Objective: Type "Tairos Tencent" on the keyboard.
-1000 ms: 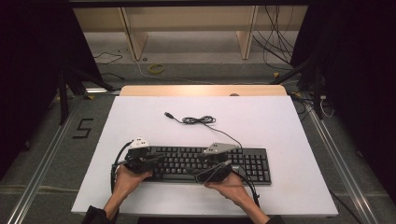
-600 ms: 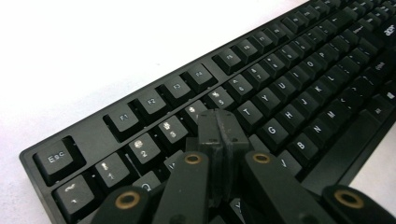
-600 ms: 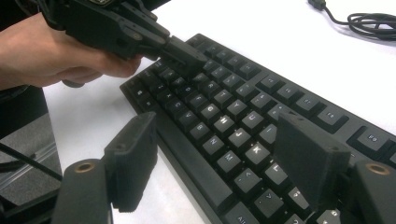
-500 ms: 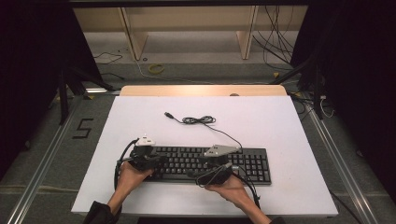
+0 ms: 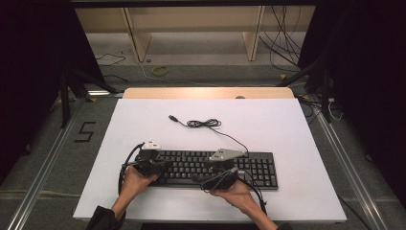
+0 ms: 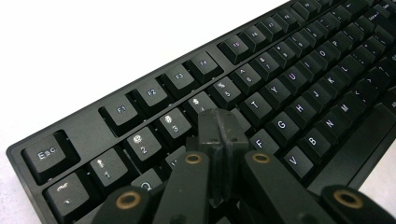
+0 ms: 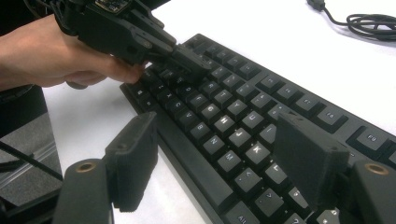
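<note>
Hands come in from the near edge, each holding a gripper over the black keyboard (image 5: pixel 210 167) lying near the front of the white table (image 5: pixel 287 124). Left gripper (image 6: pixel 219 128) has its jaws pressed together, tips down on the matte keys around the number row. Right gripper (image 7: pixel 215 158) has its flat-padded jaws wide apart, straddling the keyboard's front edge. Farther back, the thin coiled cable (image 5: pixel 203 123) lies loose
</note>
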A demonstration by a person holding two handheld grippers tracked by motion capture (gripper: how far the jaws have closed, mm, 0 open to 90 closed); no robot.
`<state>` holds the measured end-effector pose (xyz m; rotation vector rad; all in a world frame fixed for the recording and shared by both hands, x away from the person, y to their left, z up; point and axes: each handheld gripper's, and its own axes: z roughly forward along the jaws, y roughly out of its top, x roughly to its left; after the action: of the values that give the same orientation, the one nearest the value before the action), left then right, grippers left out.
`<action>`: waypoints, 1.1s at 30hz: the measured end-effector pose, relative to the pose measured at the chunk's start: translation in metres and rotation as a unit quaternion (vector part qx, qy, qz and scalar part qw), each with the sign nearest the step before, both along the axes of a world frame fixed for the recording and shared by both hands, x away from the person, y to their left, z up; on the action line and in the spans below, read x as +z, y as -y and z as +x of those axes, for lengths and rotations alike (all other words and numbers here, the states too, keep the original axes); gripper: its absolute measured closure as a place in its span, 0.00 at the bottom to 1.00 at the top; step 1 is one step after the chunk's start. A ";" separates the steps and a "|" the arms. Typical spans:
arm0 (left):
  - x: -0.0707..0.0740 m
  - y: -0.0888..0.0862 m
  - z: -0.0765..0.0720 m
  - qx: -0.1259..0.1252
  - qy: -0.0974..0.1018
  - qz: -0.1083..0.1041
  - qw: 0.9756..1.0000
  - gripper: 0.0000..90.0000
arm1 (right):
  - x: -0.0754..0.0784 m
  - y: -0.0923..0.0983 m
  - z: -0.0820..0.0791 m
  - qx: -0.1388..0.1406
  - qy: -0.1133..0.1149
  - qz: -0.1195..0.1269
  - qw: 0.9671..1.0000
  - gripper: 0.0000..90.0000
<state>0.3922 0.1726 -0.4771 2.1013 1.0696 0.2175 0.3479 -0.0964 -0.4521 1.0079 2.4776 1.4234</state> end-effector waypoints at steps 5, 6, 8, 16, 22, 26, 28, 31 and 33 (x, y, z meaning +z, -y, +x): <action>0.003 -0.001 -0.002 0.003 0.010 -0.004 1.000 0.99 | 0.001 0.001 0.001 -0.003 0.003 0.003 1.000 0.36; 0.005 -0.002 -0.002 0.004 0.011 -0.005 1.000 0.98 | 0.001 0.001 0.001 -0.004 0.003 0.003 1.000 0.36; 0.007 -0.003 -0.003 0.004 0.012 -0.015 1.000 0.96 | 0.001 0.002 0.001 -0.004 0.003 0.003 1.000 0.36; 0.011 -0.010 -0.006 -0.002 0.015 -0.045 0.999 0.84 | 0.001 0.003 0.002 -0.007 0.006 0.003 1.000 0.37; 0.013 -0.013 -0.010 -0.006 0.020 -0.061 0.998 0.73 | 0.002 0.002 0.004 -0.009 0.010 0.004 1.000 0.38; 0.015 -0.014 -0.013 -0.005 0.023 -0.065 0.998 0.68 | 0.002 0.002 0.005 -0.012 0.010 0.004 1.000 0.40; 0.016 -0.014 -0.014 -0.004 0.026 -0.070 0.997 0.64 | 0.002 0.002 0.005 -0.013 0.010 0.004 1.000 0.41; 0.017 -0.016 -0.016 -0.001 0.029 -0.072 0.997 0.59 | 0.002 0.002 0.007 -0.015 0.011 0.003 1.000 0.43; 0.018 -0.016 -0.016 0.002 0.029 -0.073 0.997 0.57 | 0.002 0.001 0.008 -0.015 0.009 0.002 1.000 0.44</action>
<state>0.3757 0.1888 -0.4593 1.9520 1.0246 0.1953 0.3554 -0.0975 -0.4505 1.0243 2.4381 1.4225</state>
